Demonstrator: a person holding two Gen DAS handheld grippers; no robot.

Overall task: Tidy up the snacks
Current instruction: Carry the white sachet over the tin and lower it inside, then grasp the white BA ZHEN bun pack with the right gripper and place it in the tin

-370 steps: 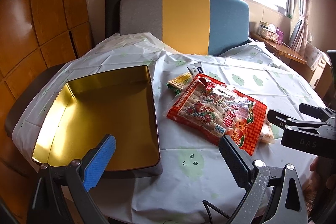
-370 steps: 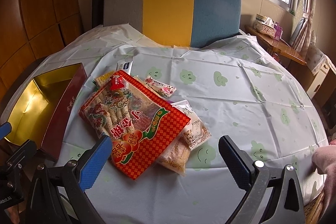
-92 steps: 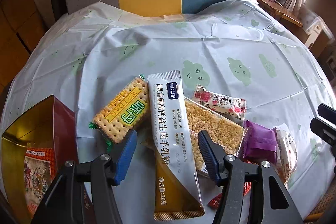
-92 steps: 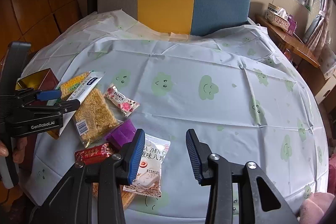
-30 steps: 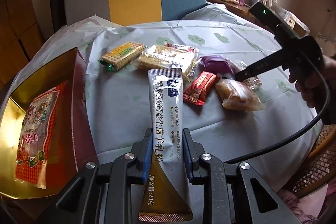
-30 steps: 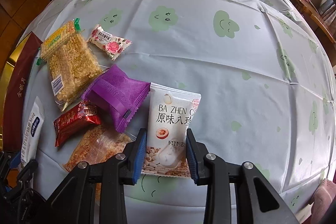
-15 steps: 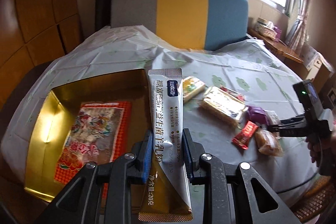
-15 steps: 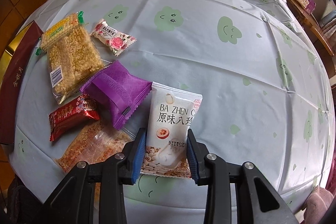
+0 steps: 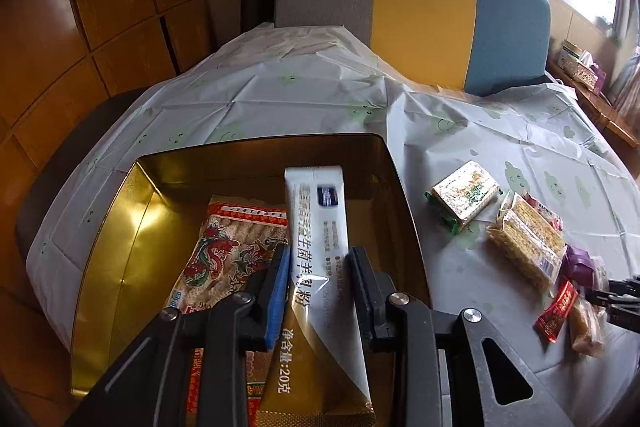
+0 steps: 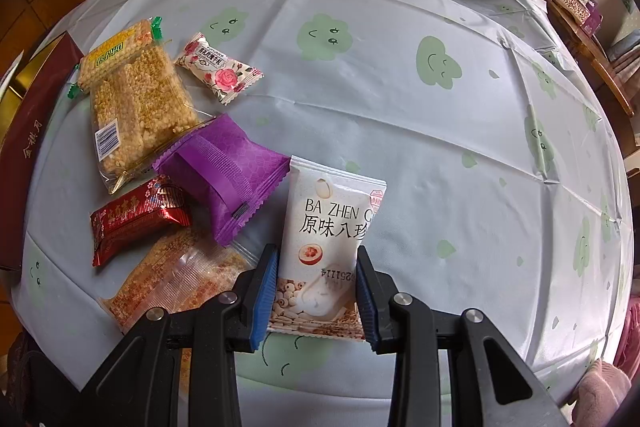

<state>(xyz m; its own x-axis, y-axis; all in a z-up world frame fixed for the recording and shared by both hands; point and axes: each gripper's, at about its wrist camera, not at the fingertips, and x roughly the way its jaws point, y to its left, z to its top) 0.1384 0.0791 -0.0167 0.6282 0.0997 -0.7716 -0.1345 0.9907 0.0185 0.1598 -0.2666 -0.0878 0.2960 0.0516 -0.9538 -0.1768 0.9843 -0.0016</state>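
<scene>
A gold-lined box (image 9: 120,227) lies on the table's left side with a big red snack bag (image 9: 228,251) inside. My left gripper (image 9: 318,255) hangs over the box with a long white and gold sachet (image 9: 320,219) between its jaws. The jaws are opening, and a slim gap shows beside the right finger. In the right wrist view, my right gripper (image 10: 316,255) points down at the table, shut on the lower part of a white snack packet (image 10: 332,223).
Left of the white packet lie a purple packet (image 10: 224,167), a red wrapped sweet (image 10: 136,215), a clear pack of puffed-rice bars (image 10: 136,103), a rose-print sweet (image 10: 218,67) and an orange brittle pack (image 10: 176,279). The box's maroon wall (image 10: 28,147) stands at far left. A chair backs the table.
My left gripper carried the sachet leftward from over the tablecloth to over the box, and the sachet now sits lower between the jaws. The right gripper stayed on the white packet.
</scene>
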